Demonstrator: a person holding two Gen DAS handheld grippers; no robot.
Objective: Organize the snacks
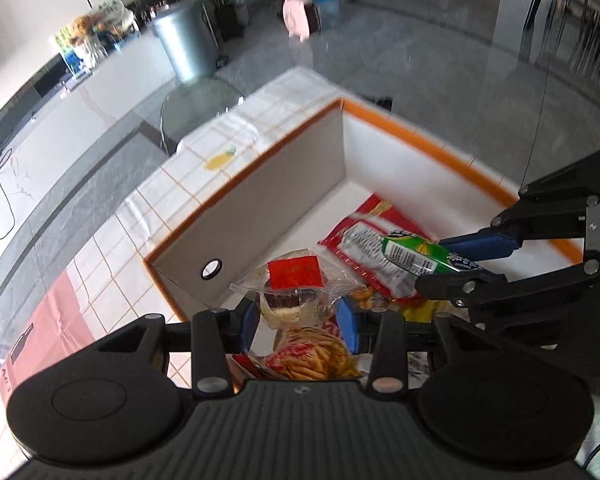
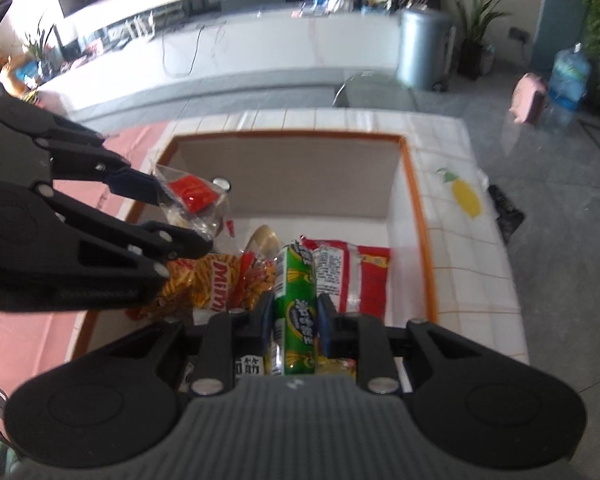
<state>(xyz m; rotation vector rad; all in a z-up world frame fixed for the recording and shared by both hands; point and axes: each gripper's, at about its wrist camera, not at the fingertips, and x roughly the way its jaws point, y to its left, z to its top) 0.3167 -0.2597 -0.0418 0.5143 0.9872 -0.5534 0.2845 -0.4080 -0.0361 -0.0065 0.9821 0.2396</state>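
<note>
We are holding a snack in each gripper above the open box [image 1: 292,168], a white carton with an orange rim that sits on the tiled tabletop [image 1: 236,136].

The left gripper [image 1: 298,322] has its jaws about a third of the way apart and closed on a clear-wrapped cake [image 1: 296,292], a round pastry in crinkled plastic with a red label on top. The wrapper fills the gap between the two blue pads and sticks out ahead of them, its red label forward of the jaws. Below and behind the jaws lies a yellow-and-red bag of fries [image 1: 320,356], already in the box.

The right gripper [image 2: 294,320] has its jaws drawn in as far as they go, pinching a slim green packet [image 2: 294,312]. The packet runs lengthwise between the pads, one end pointing ahead of the jaws and the other reaching back toward the camera. Just ahead of these jaws and slightly to their right rests a red packet [image 2: 352,276] with a white printed panel, flat on the box floor. To the left of the jaws we see the fries bag again, beneath the left gripper.

From the left wrist view the right gripper comes in from the right side with the green packet poking out ahead of its jaws, over the red packet. Both snacks hang above the box interior, neither one touching the floor of the box as far as we can tell.
</note>
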